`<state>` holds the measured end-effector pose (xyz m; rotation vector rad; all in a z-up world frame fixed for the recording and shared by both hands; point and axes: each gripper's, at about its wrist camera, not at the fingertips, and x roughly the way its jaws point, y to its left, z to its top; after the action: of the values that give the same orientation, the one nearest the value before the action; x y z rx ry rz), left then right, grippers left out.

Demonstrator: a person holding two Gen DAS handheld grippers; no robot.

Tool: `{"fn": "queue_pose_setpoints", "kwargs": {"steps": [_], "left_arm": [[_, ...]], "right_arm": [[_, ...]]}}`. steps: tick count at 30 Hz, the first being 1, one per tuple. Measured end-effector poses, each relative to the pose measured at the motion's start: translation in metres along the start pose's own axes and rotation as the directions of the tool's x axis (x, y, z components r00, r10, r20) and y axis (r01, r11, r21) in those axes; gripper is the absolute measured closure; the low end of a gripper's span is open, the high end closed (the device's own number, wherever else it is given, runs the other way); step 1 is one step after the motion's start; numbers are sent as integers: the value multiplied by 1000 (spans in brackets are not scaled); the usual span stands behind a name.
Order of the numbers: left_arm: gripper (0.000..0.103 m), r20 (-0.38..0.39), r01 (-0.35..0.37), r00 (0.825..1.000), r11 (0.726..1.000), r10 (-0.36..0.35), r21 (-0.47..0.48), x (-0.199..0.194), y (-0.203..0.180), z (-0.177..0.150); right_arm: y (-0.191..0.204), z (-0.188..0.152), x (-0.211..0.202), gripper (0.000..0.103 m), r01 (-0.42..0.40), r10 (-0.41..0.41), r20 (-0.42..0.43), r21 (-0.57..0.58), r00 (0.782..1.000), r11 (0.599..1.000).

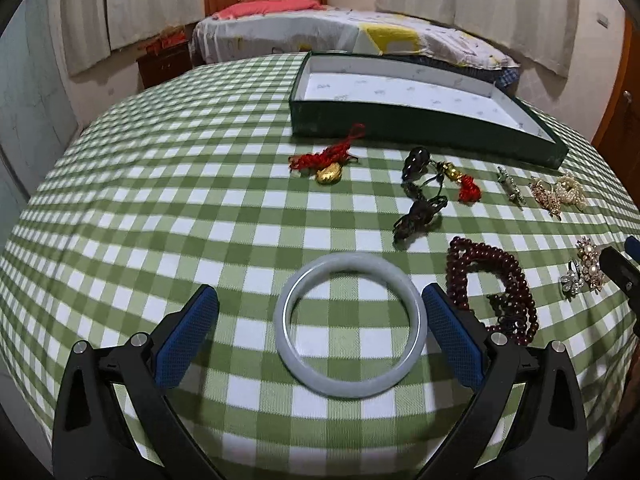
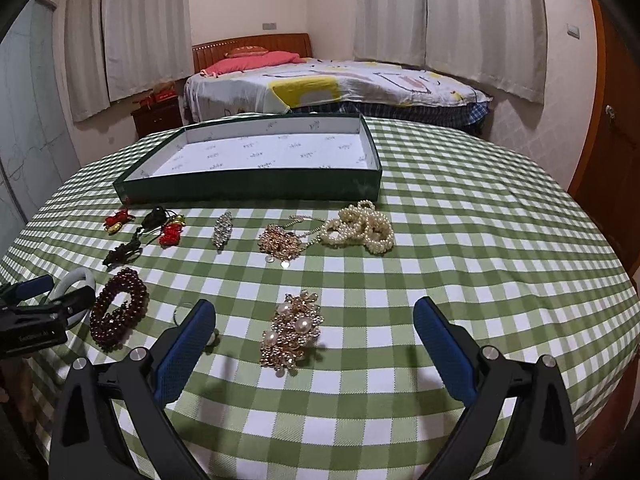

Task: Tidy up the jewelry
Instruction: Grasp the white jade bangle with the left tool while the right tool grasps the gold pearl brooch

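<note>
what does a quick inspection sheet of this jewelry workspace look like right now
surface: green-and-white checked tablecloth over a table.
job's things: green tray with a white lining, nothing in it; pale bangle, dark red bead bracelet, gold pearl brooch, pearl strands, gold chain piece, silver brooch and red-tasselled charms, all loose on the cloth.
clutter: nothing seen.
grippers: left gripper open, jaws either side of the bangle; right gripper open around the gold pearl brooch.
cables: nothing seen.
surroundings: bed, curtains.
</note>
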<state>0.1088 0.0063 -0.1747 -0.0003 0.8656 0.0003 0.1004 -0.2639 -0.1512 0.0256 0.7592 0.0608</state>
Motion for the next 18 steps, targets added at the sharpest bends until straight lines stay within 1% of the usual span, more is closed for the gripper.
{"fn": "queue_pose_setpoints", "kwargs": {"steps": [3,5,6,7,13,14,16,17,18], "left_arm": [[4,2,2,1000,1000,-2,5,1,1,0],[10,7,11,1000,1000,-11,12,0,1,0],[23,21,20,1000,1000,-20,22,-3,0,-1],[34,30,22,999,999,-23,26,-5,-1,0],[34,32,25,999,999,-26,29,-7,-1,1],[34,33,25,999,999,-26,29,-7,-1,0],[34,33,24,999,999,-25,29,-7,-1,1],[34,33,25,999,999,-26,28,-7,-1,1],[34,33,25,999,999,-26,27,-9,0,0]], "right_arm": [[-2,-1,4,7,-1,1,-10,8,1000,1000],[-2,-1,5,7,-4,4,-15,12,1000,1000],[-3,-1,6,7,-4,4,-16,13,1000,1000],[-3,-1,6,7,-4,4,-18,13,1000,1000],[-1,-1,8,9,-17,17,-24,12,1000,1000],[-1,-1,9,11,-21,21,-25,11,999,1000],[-1,-1,10,23,-30,31,-32,11,999,999],[0,-1,12,34,-33,34,-40,12,999,999],[0,-1,13,42,-35,35,-46,14,998,999]]}}
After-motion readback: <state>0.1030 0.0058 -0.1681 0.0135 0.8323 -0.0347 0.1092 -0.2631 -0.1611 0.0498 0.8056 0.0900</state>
